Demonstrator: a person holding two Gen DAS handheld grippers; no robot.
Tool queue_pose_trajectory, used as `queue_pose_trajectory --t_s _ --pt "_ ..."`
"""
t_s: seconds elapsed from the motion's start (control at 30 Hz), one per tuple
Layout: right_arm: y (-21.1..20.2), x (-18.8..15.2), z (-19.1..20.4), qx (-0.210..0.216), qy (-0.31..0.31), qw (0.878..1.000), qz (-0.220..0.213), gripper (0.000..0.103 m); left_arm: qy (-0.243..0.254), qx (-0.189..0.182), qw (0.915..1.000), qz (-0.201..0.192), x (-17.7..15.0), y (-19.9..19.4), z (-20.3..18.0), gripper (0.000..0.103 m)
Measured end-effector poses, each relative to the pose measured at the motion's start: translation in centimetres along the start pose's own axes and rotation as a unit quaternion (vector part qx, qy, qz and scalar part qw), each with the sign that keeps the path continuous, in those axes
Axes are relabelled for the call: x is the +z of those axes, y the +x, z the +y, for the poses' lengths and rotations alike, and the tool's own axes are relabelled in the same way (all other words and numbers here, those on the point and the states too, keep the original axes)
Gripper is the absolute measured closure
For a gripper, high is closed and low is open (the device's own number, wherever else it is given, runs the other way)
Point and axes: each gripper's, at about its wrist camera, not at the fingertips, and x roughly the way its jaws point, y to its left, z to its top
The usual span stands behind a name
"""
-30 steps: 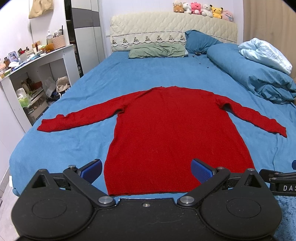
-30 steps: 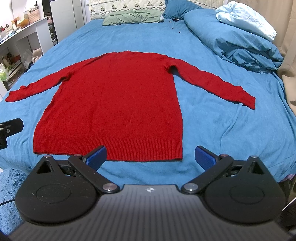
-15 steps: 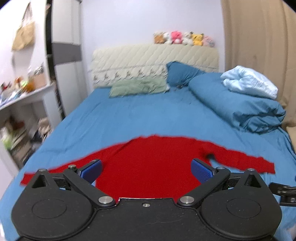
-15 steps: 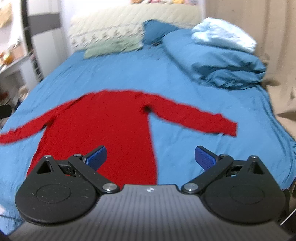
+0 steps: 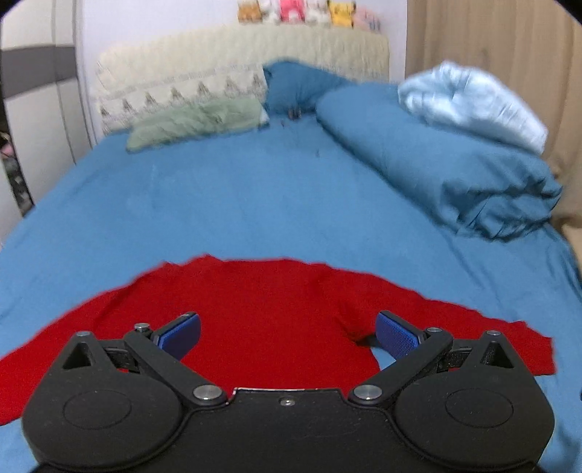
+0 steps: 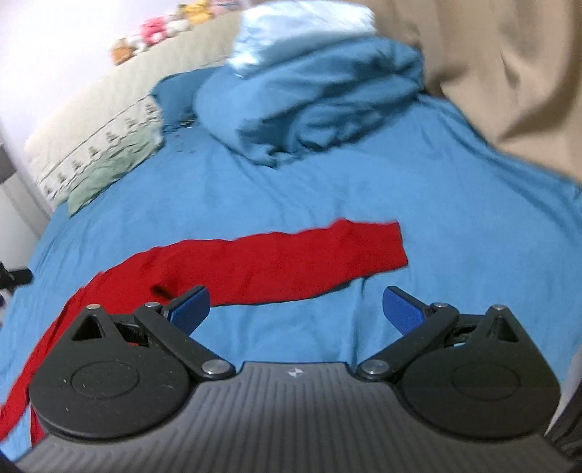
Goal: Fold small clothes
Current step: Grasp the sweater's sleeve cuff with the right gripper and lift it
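The left gripper [image 5: 287,336] hangs over the chest of the red sweater [image 5: 262,309], jaws spread wide, nothing between them. The sweater lies flat on the blue bed [image 5: 254,203], body towards the camera, sleeves out to both sides. The right gripper [image 6: 296,307] is likewise wide open and empty, poised above bare sheet just short of the right sleeve [image 6: 309,262].

Risks, as I judge them: both views are smeared by motion, so a fast descent could land a pad off target. The knit is thin and lies tight on the sheet; jaws closing flat on it may pinch bedding along with the sleeve, or slip off and take nothing. If the right gripper grabs mid-sleeve and not near the cuff [image 6: 393,243], the cuff end will droop and crease when carried across. A single-layer pinch at the shoulder would drag the body askew and spoil the flat layout.

The left view shows the neckline, both shoulders and the armpit fold, plus the green pillow [image 5: 196,122], the headboard [image 5: 240,62] with plush toys [image 5: 309,12] on top and the duvet [image 5: 436,160]. It does not show the hem. The right view alone gives the whole right sleeve down to its cuff, and the tan curtain [image 6: 509,72] near that bed edge; most of the sweater body is hidden behind the gripper there.
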Motion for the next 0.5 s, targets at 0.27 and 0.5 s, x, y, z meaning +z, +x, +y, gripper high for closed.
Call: queue_pose_trajectory --t_s 0.27,0.5 --pt "10.9 -1.3 -5.2 -0.009 0.081 0.996 0.044 0.0 0.016 0.008 0.9968 0.078 -0.8 13.5 -1.4 0.0" --pt "15.1 -1.3 -6.4 -0.022 0.084 0.996 0.027 0.02 0.035 0.024 0.9929 0.111 -2.4 19.4 -2.9 0.0"
